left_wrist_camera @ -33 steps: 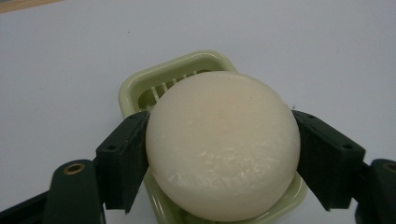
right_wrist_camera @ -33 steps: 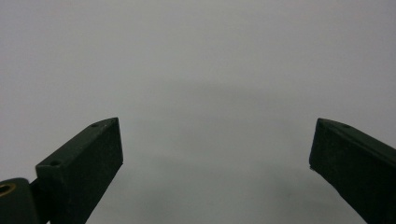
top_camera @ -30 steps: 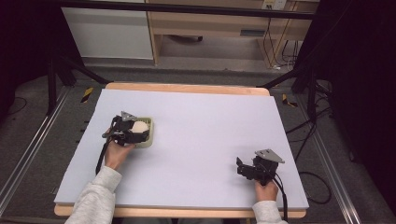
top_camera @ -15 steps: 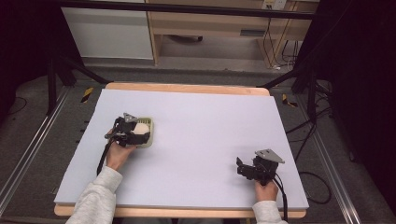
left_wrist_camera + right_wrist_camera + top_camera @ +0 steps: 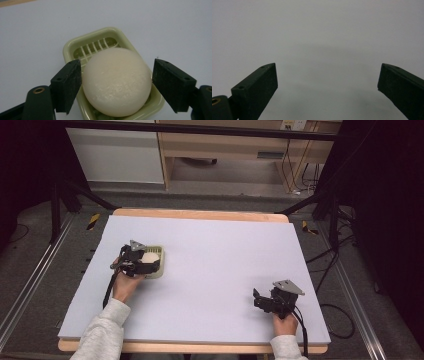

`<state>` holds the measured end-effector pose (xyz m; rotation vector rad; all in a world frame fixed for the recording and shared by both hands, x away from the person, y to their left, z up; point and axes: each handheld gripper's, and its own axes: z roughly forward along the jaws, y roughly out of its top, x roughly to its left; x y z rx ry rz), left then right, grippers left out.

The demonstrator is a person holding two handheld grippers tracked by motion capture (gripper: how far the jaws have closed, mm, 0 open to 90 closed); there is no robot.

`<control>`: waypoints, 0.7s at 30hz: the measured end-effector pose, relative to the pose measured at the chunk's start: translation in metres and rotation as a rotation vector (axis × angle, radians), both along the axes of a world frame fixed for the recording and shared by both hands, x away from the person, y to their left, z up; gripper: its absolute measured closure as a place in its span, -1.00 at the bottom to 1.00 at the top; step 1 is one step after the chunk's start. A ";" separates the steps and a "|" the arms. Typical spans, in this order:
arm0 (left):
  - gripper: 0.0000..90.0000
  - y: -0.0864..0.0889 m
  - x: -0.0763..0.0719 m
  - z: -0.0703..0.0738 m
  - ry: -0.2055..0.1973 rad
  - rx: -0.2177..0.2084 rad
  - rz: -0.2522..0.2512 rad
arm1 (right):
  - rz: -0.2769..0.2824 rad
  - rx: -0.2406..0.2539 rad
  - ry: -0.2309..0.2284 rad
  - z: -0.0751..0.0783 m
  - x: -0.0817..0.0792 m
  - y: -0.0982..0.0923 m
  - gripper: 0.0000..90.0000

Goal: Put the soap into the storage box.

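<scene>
Cream-white soap (image 5: pixel 117 81) lies in the pale green soap dish (image 5: pixel 72 46) at about 9 o'clock on the lavender table mat (image 5: pixel 220 270); since a second ago the left gripper (image 5: pixel 116 82) has advanced over it, jaws wide on both sides, apparently untouching, so closing seems next. Round soap shows no direction; the dish's long axis runs along the jaws. At 4 o'clock the right gripper (image 5: pixel 256 298) waits wide, empty.

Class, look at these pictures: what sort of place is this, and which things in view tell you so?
Probably a lab or workshop set up for recording. A bare work table stands inside a dark metal frame, loose cables trail over the floor, and a person's hands work the left gripper and right gripper.
</scene>
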<state>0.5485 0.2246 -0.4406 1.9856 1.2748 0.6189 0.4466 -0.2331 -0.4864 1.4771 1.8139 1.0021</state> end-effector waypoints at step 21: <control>-0.58 0.005 -0.037 0.015 -0.078 -0.009 -0.013 | -0.003 -0.010 -0.006 0.000 -0.001 0.001 -0.93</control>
